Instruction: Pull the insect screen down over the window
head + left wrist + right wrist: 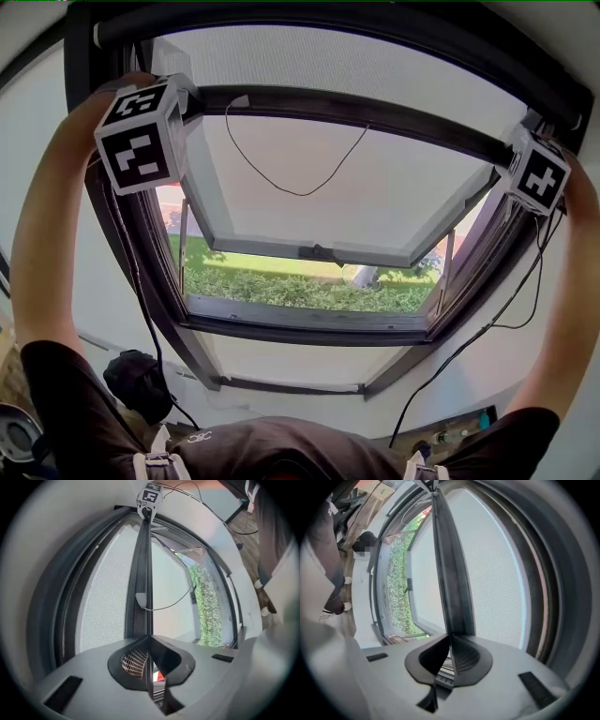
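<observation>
One cord (300, 195) sagging under screen bar (375, 112), possibly bag (139, 380)

Both arms are reaching up and are spread wide apart. The left arm (47, 234) is stretching up along the left edge of the head view, and the right arm (574, 309) along the right edge. The left gripper (149, 644) is pressing its jaws together on the thin edge of the screen's pull bar (347, 111), at its left end. The right gripper (450, 646) is clamping the same bar at the right end, with its jaws also closed on it.
</observation>
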### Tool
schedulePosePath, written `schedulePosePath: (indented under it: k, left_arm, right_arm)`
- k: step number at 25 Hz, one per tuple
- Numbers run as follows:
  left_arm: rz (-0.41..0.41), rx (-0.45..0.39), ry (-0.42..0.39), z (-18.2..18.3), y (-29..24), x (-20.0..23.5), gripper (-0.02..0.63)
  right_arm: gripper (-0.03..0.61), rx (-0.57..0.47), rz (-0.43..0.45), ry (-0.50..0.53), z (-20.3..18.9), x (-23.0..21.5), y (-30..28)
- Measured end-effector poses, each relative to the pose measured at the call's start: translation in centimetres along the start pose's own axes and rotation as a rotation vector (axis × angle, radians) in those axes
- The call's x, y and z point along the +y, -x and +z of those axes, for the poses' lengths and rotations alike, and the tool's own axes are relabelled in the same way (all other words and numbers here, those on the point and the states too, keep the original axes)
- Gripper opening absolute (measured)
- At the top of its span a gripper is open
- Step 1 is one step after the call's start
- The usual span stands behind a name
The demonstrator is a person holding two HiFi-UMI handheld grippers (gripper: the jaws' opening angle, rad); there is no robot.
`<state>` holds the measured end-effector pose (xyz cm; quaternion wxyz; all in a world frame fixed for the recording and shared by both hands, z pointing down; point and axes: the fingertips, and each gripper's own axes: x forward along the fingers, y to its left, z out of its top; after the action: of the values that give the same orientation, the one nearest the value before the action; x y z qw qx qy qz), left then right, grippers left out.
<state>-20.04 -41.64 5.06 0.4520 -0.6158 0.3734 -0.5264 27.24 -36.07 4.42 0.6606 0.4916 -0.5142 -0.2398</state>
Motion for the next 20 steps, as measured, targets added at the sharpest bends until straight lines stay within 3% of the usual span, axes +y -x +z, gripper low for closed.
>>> schedulePosePath:
  k: [2,8,12,20]
  left_arm:
    - [-0.054,0.006,-0.018,-0.1,-0.7,-2.4,0.026]
    - [-0.047,-0.003,-0.058,-0.4,-2.4,-8.0,0.028]
    - [-0.067,-0.021,-0.086,-0.6,-4.2,-14.1,0.029]
    - [-0.196,-0.031,-0.080,-1.2,-8.0,-28.6,0.031]
  right_arm:
    - [0.025,0.011,0.054,0.018,0.1,2.2,-0.9]
    - [0.025,0.025,0.071,0.056,-0.3,7.2,-3.1]
    - [0.025,0.036,0.085,0.084,-0.5,12.9,-5.7]
    - [0.023,0.079,0.120,0.149,-0.8,26.5,-11.9]
